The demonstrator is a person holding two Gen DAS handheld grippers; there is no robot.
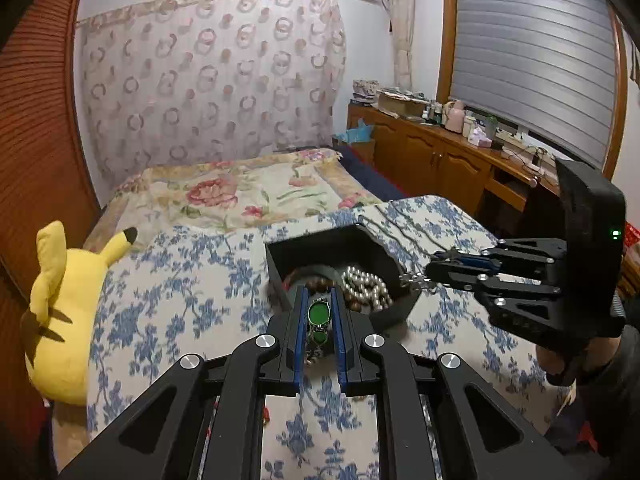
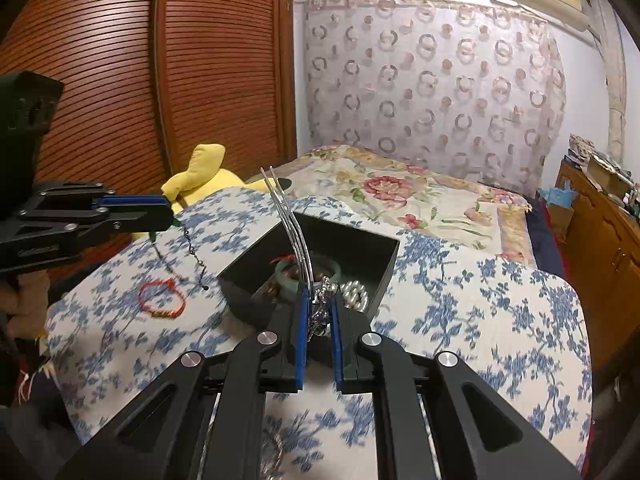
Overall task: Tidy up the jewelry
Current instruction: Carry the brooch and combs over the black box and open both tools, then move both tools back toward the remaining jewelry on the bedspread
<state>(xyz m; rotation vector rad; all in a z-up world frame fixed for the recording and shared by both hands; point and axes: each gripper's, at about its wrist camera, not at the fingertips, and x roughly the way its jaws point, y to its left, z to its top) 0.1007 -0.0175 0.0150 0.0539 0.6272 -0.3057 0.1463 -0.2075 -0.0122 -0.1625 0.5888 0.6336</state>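
A black open box (image 1: 320, 248) (image 2: 360, 248) sits on the blue-flowered cloth. It holds a pearl strand (image 1: 366, 286) (image 2: 354, 294), brown beads and a pale green bangle (image 2: 308, 270). My left gripper (image 1: 319, 316) is shut on a green-stone bracelet (image 1: 319, 313) at the box's near edge; its dark chain (image 2: 192, 246) hangs down in the right wrist view. My right gripper (image 2: 319, 312) is shut on a silver chain necklace (image 2: 322, 300) whose strands (image 2: 288, 216) arc over the box. A red cord bracelet (image 2: 162, 294) lies on the cloth left of the box.
A yellow plush toy (image 1: 64, 304) lies at the bed's left edge by the wooden wardrobe (image 2: 120, 80). A floral quilt (image 1: 248, 192) covers the far bed. A wooden cabinet (image 1: 440, 152) with clutter runs along the right wall.
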